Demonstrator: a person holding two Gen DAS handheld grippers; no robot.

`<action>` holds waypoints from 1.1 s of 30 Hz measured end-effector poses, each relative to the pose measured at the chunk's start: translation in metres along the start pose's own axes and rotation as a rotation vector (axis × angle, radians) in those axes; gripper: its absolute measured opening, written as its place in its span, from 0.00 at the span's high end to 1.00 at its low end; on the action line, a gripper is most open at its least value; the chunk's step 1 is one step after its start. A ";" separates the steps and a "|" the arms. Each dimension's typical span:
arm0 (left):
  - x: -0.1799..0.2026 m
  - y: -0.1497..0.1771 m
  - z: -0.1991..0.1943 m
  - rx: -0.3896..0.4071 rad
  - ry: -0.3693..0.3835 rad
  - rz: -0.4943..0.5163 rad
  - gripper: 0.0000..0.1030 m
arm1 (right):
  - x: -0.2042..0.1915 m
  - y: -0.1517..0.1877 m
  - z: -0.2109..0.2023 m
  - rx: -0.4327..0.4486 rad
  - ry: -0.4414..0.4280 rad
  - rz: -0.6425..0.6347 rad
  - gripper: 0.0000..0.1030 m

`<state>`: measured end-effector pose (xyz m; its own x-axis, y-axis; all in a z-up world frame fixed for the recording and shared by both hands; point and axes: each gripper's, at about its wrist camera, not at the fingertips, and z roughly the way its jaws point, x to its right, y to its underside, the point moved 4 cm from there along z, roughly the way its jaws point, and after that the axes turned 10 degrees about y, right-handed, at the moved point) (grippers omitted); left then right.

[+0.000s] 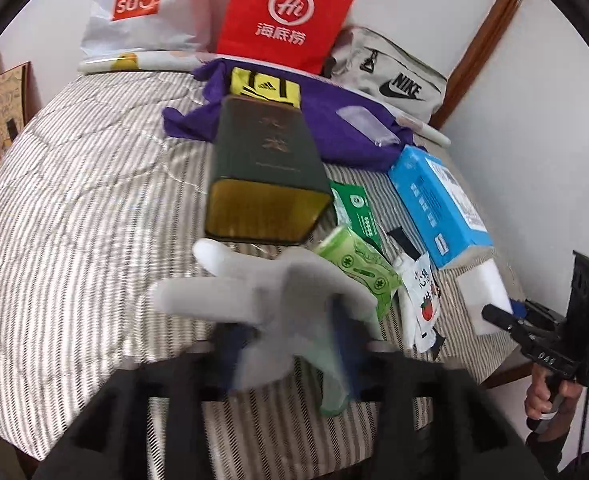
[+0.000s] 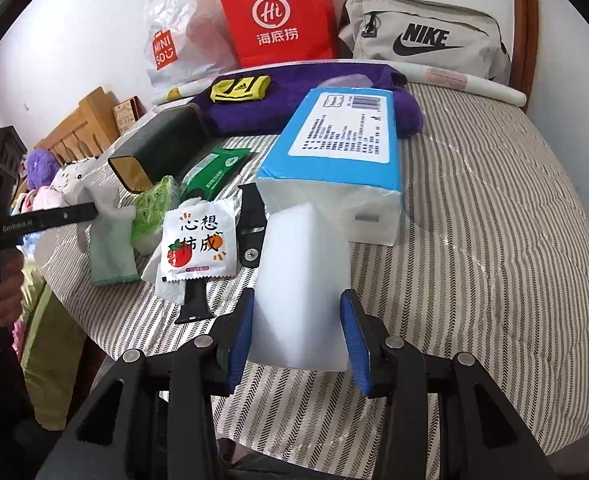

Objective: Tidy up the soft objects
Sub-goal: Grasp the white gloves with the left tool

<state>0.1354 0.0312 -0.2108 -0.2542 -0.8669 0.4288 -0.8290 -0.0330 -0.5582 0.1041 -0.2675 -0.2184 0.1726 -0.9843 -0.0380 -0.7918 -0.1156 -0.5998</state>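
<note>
Two tools worked over striped bed [image 2: 494, 240]: white foam block [image 2: 302, 280] clamped by right tool [image 2: 300, 334], lifted for sorting; grey glove [image 1: 270, 292] between left tool [image 1: 290, 344] fingers, grip unclear amid blur.

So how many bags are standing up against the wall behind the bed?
3: a white plastic Miniso bag on the left, a red paper bag in the middle, a grey Nike pouch on the right. More might hide behind.

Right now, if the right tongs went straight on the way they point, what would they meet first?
The right tongs already grip the white foam block. Straight ahead, the block would probably meet the blue tissue pack lying just beyond it first, though depth is unclear.
</note>
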 end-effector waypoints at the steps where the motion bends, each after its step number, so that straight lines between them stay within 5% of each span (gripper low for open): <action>1: 0.002 0.000 0.003 0.000 -0.008 0.011 0.35 | 0.002 0.000 0.000 0.000 0.002 0.007 0.59; 5: 0.017 0.006 0.021 -0.044 0.017 0.030 0.33 | 0.005 0.002 0.006 -0.018 0.017 0.021 0.59; 10: 0.023 0.011 0.032 -0.041 -0.060 0.058 0.33 | 0.003 0.000 0.008 -0.012 0.036 0.029 0.58; 12: 0.022 0.011 0.030 -0.029 -0.073 0.055 0.44 | 0.001 0.000 0.007 -0.009 0.044 0.030 0.58; 14: 0.019 0.011 0.025 -0.031 -0.063 0.054 0.77 | 0.000 -0.001 0.005 -0.006 0.053 0.022 0.59; 16: 0.014 0.009 0.022 -0.035 -0.031 0.033 0.87 | 0.000 -0.001 0.003 0.000 0.059 0.019 0.59; 33: 0.011 -0.009 -0.021 0.048 -0.045 -0.011 0.87 | -0.002 -0.018 -0.042 0.089 0.098 0.018 0.59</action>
<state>0.1293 0.0323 -0.1862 -0.2214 -0.8877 0.4036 -0.8067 -0.0658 -0.5872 0.0934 -0.2691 -0.1733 0.0977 -0.9949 0.0261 -0.7386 -0.0900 -0.6681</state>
